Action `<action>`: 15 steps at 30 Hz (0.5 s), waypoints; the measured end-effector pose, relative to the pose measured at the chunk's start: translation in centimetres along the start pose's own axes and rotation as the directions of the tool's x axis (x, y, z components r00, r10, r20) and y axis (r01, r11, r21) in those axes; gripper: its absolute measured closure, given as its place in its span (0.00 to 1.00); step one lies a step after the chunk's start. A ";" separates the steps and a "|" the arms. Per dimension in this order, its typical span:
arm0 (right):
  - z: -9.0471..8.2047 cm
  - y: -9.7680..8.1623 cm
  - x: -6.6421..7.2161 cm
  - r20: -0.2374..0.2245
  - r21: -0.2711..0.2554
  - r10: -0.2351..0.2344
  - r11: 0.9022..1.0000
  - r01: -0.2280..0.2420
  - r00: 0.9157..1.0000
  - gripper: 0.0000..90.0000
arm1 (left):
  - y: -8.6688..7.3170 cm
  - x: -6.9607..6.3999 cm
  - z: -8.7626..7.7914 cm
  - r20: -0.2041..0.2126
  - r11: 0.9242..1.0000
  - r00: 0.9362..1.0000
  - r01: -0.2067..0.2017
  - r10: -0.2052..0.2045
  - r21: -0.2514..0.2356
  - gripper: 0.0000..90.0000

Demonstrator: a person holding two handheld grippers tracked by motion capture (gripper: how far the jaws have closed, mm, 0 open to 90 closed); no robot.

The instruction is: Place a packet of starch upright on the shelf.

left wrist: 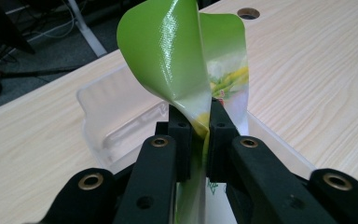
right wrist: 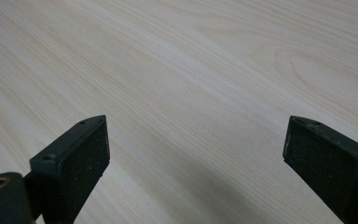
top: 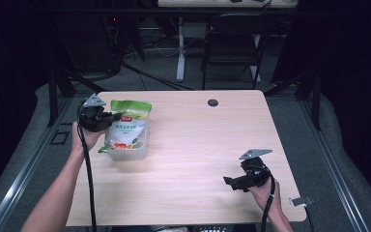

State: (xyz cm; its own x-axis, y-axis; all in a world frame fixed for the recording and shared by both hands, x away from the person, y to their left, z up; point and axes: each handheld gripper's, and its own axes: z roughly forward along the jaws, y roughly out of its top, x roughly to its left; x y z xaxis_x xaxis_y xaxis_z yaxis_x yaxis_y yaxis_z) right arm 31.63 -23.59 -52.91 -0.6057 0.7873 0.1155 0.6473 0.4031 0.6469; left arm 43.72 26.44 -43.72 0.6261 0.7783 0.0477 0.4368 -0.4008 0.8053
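Observation:
A green and white food pouch (top: 128,126) lies on a clear plastic container (top: 128,151) at the table's left side. My left gripper (top: 114,117) reaches in from the left and is shut on the pouch's upper edge. In the left gripper view the black pads (left wrist: 184,135) pinch the glossy green film of the pouch (left wrist: 168,60), which curls up above them, with the clear container (left wrist: 105,116) behind. My right gripper (top: 231,182) rests low over bare wood near the table's front right, open with nothing between its pads (right wrist: 81,156).
The light wooden table (top: 198,140) has a round black cable grommet (top: 213,102) near its far edge. A black chair (top: 232,46) and a white desk leg (top: 180,48) stand beyond the table. Dark curtains close in both sides.

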 end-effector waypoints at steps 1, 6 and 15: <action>0.0 0.0 0.0 0.000 -0.005 0.006 1.000 -0.006 1.000 0.07 | 0.0 0.0 -0.3 0.006 1.000 1.000 -0.009 0.009 -0.011 0.94; -0.1 -0.1 0.0 0.009 -0.005 0.006 1.000 -0.006 1.000 0.07 | 0.1 -0.1 -0.9 0.019 0.999 0.999 -0.040 0.040 -0.012 0.94; 0.0 -0.1 0.0 0.008 -0.006 0.008 1.000 -0.008 1.000 0.07 | -0.1 0.3 -2.2 0.032 0.996 0.999 -0.005 0.008 -0.091 0.94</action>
State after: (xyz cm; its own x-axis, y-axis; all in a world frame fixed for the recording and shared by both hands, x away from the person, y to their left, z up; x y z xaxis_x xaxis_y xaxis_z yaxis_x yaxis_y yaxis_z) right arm 31.54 -23.60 -52.93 -0.5971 0.7940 0.1147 0.6492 0.3943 0.6504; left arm 42.46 27.77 -42.48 0.6498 0.7593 0.0352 0.3733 -0.3591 0.8554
